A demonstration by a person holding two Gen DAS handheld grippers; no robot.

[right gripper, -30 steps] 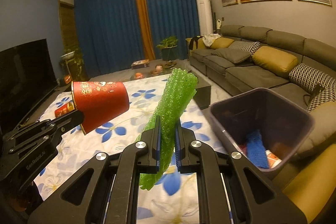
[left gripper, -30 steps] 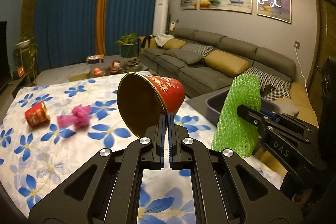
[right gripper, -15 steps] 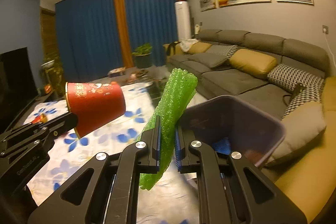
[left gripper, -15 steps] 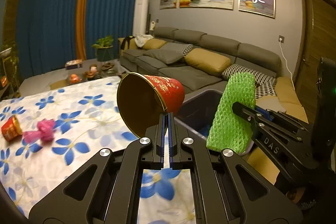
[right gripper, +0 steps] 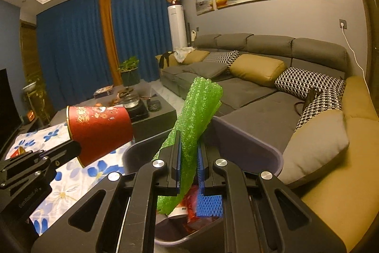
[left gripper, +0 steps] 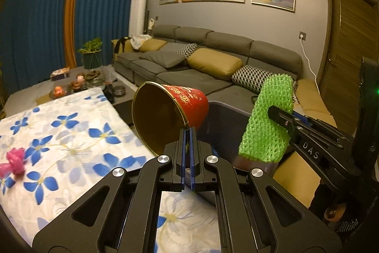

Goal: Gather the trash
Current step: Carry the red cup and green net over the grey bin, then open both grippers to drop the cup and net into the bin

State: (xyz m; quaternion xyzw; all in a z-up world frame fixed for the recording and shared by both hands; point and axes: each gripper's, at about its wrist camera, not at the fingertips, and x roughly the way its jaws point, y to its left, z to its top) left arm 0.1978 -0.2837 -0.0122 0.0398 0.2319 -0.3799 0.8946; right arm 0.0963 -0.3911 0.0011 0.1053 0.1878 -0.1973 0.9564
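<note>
**Two pieces of trash at the bin, neither let go yet**

The landmark is the grey bin (right gripper: pixel 255 146), standing against the edge of the flowered table (left gripper: pixel 71 134), with the sofa (right gripper: pixel 260 91) beyond it. The right gripper (right gripper: pixel 189 158) is clamped on a green foam net sleeve (right gripper: pixel 196 115), jaws nearly together with the sleeve squeezed flat between them; its lower end hangs right over the bin's mouth, above the red and blue scraps already inside. The left gripper (left gripper: pixel 188 134) has its jaws all but closed on the rim of a red paper cup (left gripper: pixel 175 110), pinched by its lip and lying on its side, over the table-side rim of the bin rather than clearly above the opening.

The likelier miss is the cup: released where it hangs, it could clip the rim and roll back onto the table or drop to the floor between table and bin. Held only by a thin lip, it may also slip or swing. The sleeve is light and springy, so it could cling to a pad or bounce off the wall toward the sofa. The two grippers are close together over the bin and could knock each other. A pink scrap (left gripper: pixel 14 161) lies on the table, well away from the bin
</note>
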